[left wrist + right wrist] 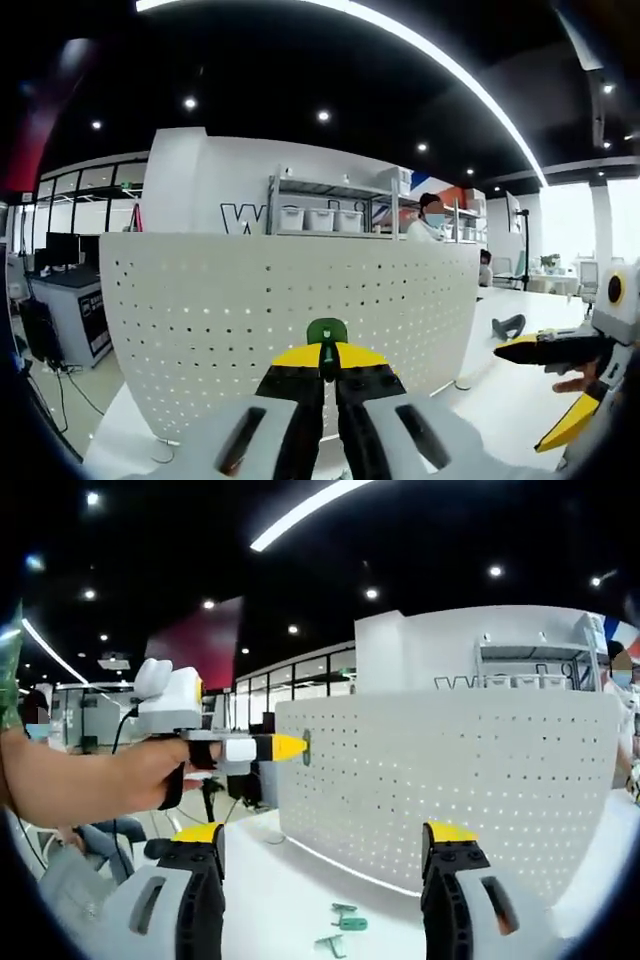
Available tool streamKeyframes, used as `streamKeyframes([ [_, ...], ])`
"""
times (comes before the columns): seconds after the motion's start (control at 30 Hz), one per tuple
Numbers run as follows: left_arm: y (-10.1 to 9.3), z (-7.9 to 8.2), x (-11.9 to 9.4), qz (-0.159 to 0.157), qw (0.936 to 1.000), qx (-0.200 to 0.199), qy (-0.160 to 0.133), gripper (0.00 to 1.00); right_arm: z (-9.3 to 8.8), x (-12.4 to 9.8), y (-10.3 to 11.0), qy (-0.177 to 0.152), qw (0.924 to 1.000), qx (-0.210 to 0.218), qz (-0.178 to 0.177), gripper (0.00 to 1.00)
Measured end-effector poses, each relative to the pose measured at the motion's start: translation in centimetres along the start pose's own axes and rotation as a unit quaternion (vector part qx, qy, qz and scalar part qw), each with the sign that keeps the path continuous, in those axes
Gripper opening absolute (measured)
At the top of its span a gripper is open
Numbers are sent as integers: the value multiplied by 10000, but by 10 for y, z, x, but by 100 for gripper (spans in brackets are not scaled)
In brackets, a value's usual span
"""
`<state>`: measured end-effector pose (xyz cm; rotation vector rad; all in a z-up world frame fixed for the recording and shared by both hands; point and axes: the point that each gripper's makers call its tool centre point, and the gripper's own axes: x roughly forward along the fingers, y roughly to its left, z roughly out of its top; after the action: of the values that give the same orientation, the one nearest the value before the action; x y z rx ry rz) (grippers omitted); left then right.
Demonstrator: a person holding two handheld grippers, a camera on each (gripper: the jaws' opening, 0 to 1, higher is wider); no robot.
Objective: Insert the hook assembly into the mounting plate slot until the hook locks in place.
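Observation:
A white perforated mounting plate (250, 300) stands upright on the white table. In the left gripper view, my left gripper (326, 352) is shut on a green hook (326, 331), held close in front of the plate's lower middle. The right gripper view shows the same left gripper (290, 747) in a hand, pressing the green hook (306, 746) near the left edge of the plate (450, 780). My right gripper (325, 842) is open and holds nothing. It hangs above the table, in front of the plate. It enters the left gripper view at the right edge (560, 385).
Two spare green hooks (346, 918) lie on the white table (290, 890) in front of the plate. A dark curved object (508, 325) lies on the table to the plate's right. Behind the plate are shelves with bins (320, 218), desks with monitors (60, 250), and a person (428, 215).

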<state>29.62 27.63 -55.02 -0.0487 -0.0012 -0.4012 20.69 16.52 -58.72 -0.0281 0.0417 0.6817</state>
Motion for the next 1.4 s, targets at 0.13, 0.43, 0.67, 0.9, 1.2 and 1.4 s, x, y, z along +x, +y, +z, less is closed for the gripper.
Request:
streamKeyframes([
  [0.13, 1, 1, 4, 12, 10000, 2, -8, 2, 6, -6, -6, -70, 9997, -7, -223, 96],
  [0.43, 8, 14, 19, 103, 9999, 70, -63, 2, 13, -11, -9, -67, 9995, -53, -317, 100],
  [0.67, 16, 31, 38, 259, 9993, 189, -185, 2, 16, -14, -9, -71, 9994, -100, -312, 100],
  [0.9, 28, 45, 55, 498, 9981, 251, -259, 2, 19, -17, -15, -108, 9992, -102, -367, 100],
  [1.2, 41, 55, 76, 729, 9966, 192, -338, 2, 20, -19, -23, -128, 9990, -110, -419, 100],
  [1.4, 49, 55, 85, 849, 9956, 261, -284, 2, 19, -21, -28, -124, 9989, -97, -450, 100],
])
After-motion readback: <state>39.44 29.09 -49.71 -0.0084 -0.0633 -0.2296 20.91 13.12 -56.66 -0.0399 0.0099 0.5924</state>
